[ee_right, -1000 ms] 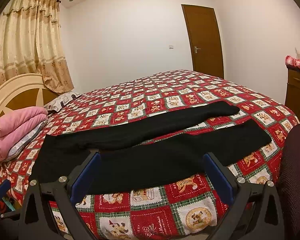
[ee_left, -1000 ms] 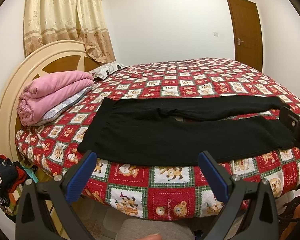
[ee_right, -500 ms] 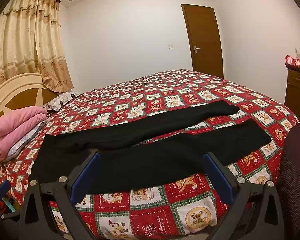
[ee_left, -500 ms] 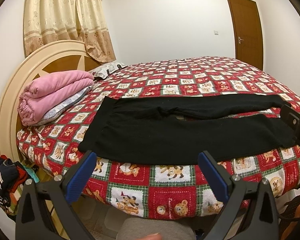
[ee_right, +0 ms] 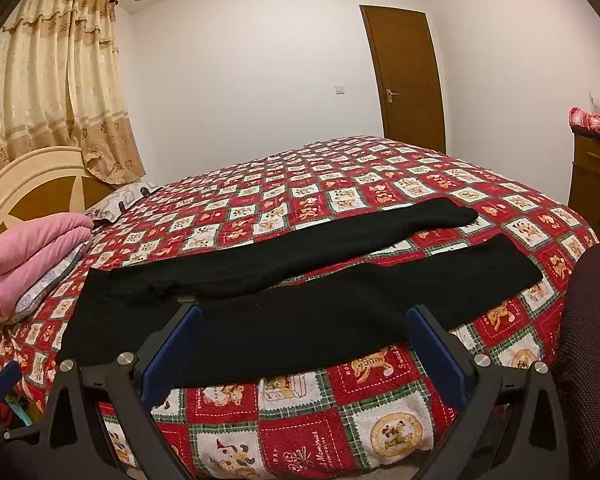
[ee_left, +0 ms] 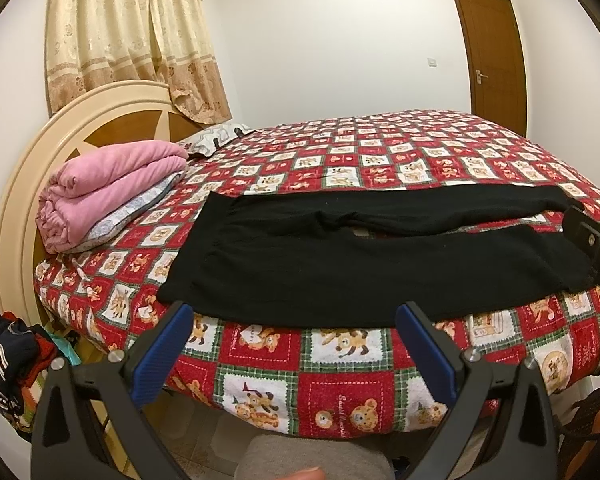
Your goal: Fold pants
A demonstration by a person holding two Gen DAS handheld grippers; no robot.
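Black pants (ee_left: 340,264) spread flat along the near edge of the bed (ee_left: 340,364), waistband toward the headboard (ee_left: 24,184), both legs running away from it. Legs split in a narrow V: far leg (ee_right: 340,236) angled deeper onto the bed, near leg (ee_right: 380,300) lying along the bed's near edge, a strip of quilt showing between them. Unfolded.

Left gripper (ee_left: 296,344) held off the bed's near edge, below the waistband half of the pants, jaws spread wide, blue pads (ee_left: 164,352) empty, touching nothing. Right gripper (ee_right: 304,356) likewise off the near edge, farther from the headboard, in front of the near leg, jaws wide apart and empty (pad tips overlap the black cloth in the right wrist view, but contact cannot be told). Part of the right gripper also visible in the left wrist view, over the leg end of the pants.

Pink blanket (ee_left: 104,188) folded on the bed right by the headboard, well apart from the pants. Pillow (ee_left: 216,140) beyond it, also against the headboard. Curtain (ee_left: 132,36) hanging behind the headboard. Clothes pile (ee_left: 12,356) low beside the headboard, off the bed. Door (ee_left: 496,56) on the wall far from the headboard, shut. Dresser (ee_right: 592,172) past the foot of the bed, red plaid cloth (ee_right: 596,124) on top.
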